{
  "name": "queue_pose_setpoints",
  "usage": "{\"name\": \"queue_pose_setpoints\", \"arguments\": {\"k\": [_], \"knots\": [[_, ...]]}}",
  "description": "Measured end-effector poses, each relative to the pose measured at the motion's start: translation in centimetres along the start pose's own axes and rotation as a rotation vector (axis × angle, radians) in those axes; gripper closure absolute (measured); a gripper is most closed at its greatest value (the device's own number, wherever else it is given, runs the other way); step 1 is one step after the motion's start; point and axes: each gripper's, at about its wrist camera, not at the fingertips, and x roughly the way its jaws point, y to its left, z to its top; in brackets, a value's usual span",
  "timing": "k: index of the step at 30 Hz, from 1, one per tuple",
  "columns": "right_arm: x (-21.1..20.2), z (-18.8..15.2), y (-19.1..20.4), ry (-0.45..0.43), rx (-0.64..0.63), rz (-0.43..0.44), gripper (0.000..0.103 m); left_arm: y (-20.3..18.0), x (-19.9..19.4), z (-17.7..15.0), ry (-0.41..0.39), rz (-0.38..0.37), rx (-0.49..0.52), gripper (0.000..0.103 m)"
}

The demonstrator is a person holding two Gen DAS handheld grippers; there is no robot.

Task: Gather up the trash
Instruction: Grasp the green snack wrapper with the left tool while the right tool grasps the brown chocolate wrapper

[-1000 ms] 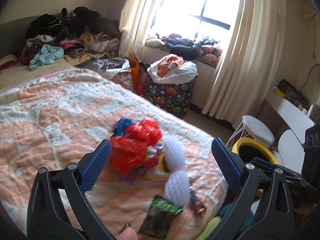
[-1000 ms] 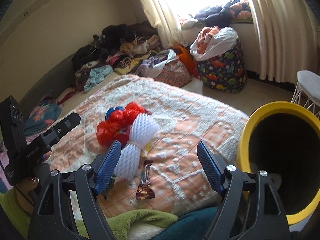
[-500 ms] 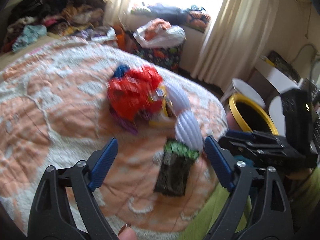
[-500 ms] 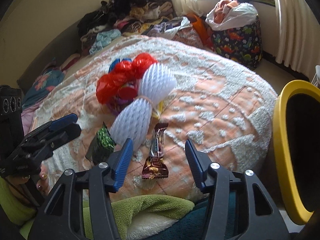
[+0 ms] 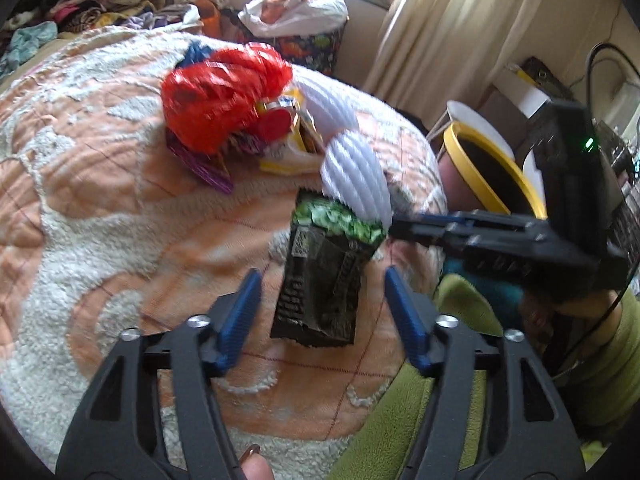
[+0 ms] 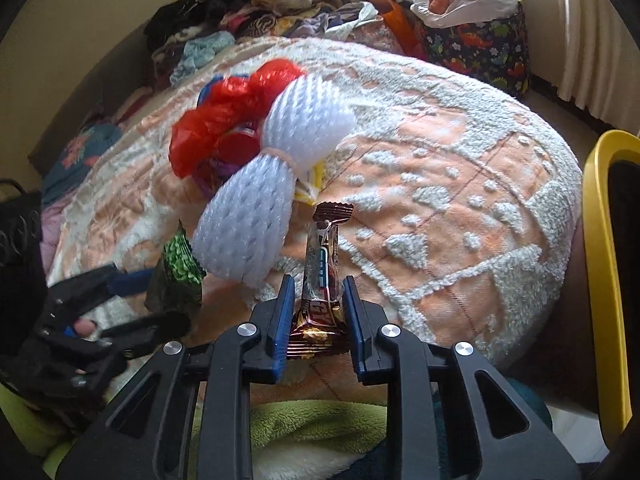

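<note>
Landmark: white foam net [image 6: 256,200], laid on the bed [image 6: 460,184].
Right gripper [image 6: 316,320]: jaws closing, pads pressed on the brown candy wrapper [image 6: 322,264] just beside the net's near end.
Left gripper [image 5: 320,316]: jaws closing, apart around the green-black snack bag [image 5: 320,280], touching the net's near end, not yet pinched.
Red plastic bag [image 5: 220,96]: bunched against the net's far end.
Yellow-rimmed bin [image 6: 600,280]: stood off the bed, well apart from the net.

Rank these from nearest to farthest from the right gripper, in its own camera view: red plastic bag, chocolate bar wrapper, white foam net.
1. chocolate bar wrapper, between the closing jaws of the right gripper.
2. white foam net, just beyond, to the left.
3. red plastic bag, farther back on the left.
</note>
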Motion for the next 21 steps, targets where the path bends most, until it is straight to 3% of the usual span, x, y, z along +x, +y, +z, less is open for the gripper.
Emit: {"name": "queue_pose_setpoints", "arguments": {"k": [1, 4, 14, 21], "knots": [[-0.3, 0.0, -0.4, -0.008, 0.01, 0.009, 0.08, -0.1, 0.1, -0.1, 0.005, 0.002, 0.005, 0.073], [-1.3, 0.0, -1.1, -0.041, 0.031, 0.022, 0.08, -0.2, -0.3, -0.3, -0.012, -0.004, 0.011, 0.083], [-4.7, 1.0, -0.3, -0.143, 0.014, 0.051, 0.08, -0.3, -3.5, 0.6, -0.148, 0.012, -0.009, 0.086], [-6.2, 1.3, 0.2, -0.189, 0.005, 0.041, 0.08, -2.4, -4.8, 1.1, -0.19, -0.024, 0.034, 0.086]]}}
